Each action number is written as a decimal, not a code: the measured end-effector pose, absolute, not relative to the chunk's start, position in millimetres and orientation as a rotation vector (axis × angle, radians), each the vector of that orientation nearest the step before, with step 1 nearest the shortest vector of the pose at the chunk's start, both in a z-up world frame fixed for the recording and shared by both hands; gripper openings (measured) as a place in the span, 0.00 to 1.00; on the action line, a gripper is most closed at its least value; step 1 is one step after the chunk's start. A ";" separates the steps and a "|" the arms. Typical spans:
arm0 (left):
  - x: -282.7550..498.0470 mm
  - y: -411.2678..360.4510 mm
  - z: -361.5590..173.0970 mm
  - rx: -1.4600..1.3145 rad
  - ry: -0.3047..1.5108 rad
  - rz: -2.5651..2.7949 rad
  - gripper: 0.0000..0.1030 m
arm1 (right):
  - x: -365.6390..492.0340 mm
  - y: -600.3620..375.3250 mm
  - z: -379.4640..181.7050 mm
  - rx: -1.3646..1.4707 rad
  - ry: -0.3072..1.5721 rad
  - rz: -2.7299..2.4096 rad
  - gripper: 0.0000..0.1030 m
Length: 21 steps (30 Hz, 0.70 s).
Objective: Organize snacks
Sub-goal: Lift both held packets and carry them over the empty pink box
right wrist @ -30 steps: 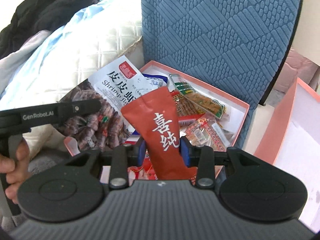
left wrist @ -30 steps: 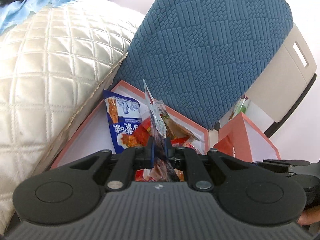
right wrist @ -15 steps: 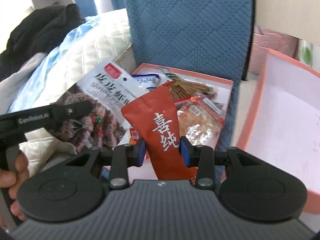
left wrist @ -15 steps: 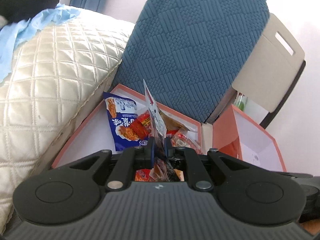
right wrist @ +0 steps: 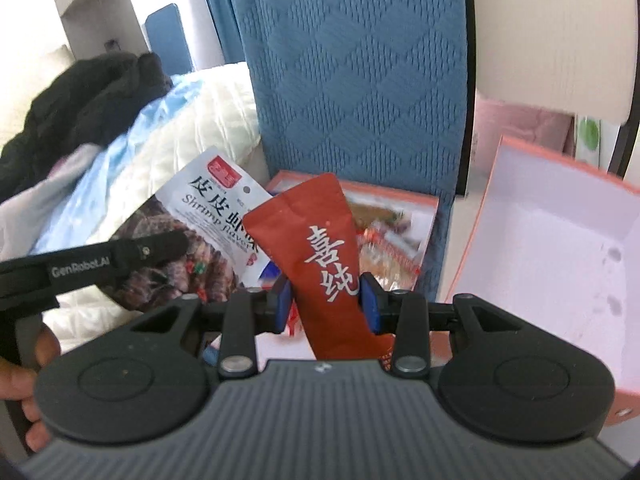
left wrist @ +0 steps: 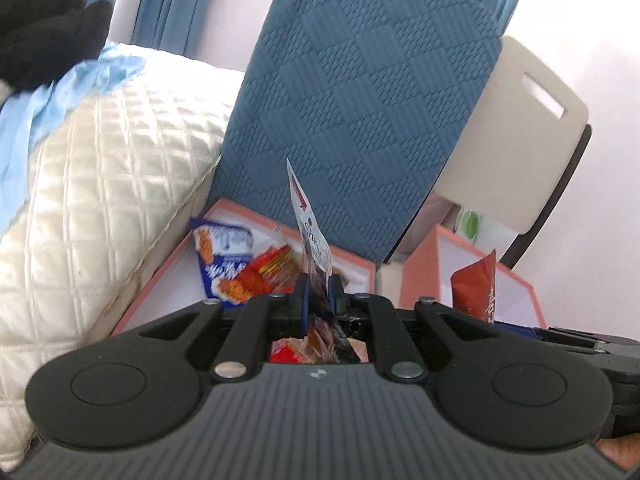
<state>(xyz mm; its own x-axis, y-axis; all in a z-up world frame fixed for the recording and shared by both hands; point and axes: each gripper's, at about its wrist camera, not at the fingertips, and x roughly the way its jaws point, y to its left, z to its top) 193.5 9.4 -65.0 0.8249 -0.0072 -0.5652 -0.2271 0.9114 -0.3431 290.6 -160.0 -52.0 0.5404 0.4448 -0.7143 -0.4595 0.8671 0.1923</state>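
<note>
My left gripper (left wrist: 319,294) is shut on a white shrimp snack packet (left wrist: 310,232), seen edge-on in the left wrist view and flat-on as the shrimp packet (right wrist: 200,232) in the right wrist view. My right gripper (right wrist: 325,304) is shut on a red pouch (right wrist: 320,256) with white characters; the same red pouch (left wrist: 476,288) shows at the right of the left wrist view. Both packets hang above a pink-rimmed box (left wrist: 160,276) that holds several snack packs, among them a blue-and-white bag (left wrist: 222,252). A second pink box (right wrist: 560,248) stands at the right with nothing visible in it.
A blue quilted chair back (left wrist: 360,120) rises behind the boxes. A cream quilted cushion (left wrist: 100,184) with light blue cloth and dark clothing lies at the left. A hand (right wrist: 24,380) grips the left tool's handle.
Both grippers have risen with their packets, and the snack box now looks smaller and lower. The right view has swung rightwards, bringing the second pink box further into sight.
</note>
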 end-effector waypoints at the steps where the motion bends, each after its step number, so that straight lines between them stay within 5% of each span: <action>1: 195.4 6.6 -57.5 -0.407 0.585 0.118 0.10 | 291.9 -162.9 -46.2 -0.016 0.834 0.536 0.38; 21: 246.8 -89.3 46.5 -0.346 0.478 -0.033 0.10 | 327.6 -237.1 54.0 0.023 0.661 0.489 0.38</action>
<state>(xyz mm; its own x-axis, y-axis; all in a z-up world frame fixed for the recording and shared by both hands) 246.8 -89.3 46.5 0.8884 -0.1114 -0.4454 -0.0493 0.9413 -0.3339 327.6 -237.1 54.0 0.6807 0.4425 -0.5838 -0.4283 0.8869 0.1730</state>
